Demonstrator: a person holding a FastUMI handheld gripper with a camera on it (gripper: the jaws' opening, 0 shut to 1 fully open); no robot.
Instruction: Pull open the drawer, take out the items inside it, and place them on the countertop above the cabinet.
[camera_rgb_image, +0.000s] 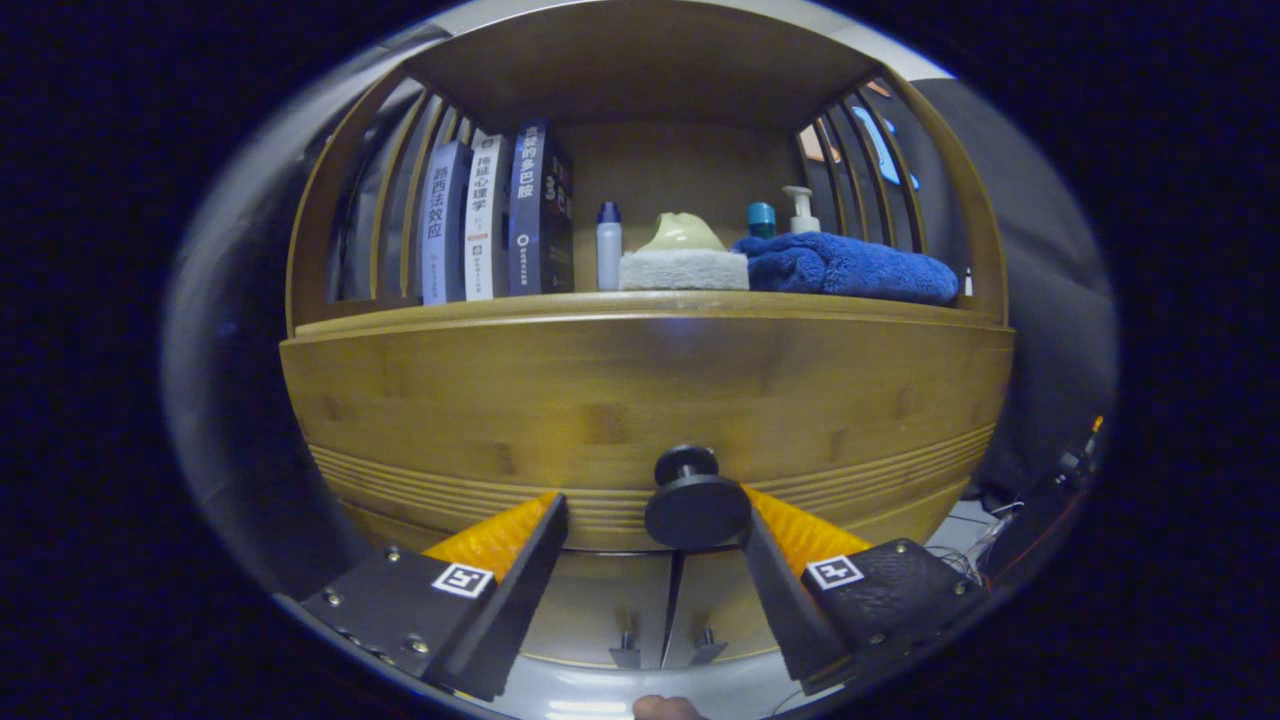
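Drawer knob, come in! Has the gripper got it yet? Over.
Gripper open, not gripping. Knob between the fingers, nearer the right one. Drawer shut. Nothing in the way.

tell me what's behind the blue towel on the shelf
Behind the blue towel stand a teal-capped bottle and a pump bottle; their lower parts are hidden by it.

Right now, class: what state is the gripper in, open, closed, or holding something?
Gripper: open, holding nothing. The black drawer knob sits between its fingers, close against the right one and well clear of the left; the drawer is not yet pulled.
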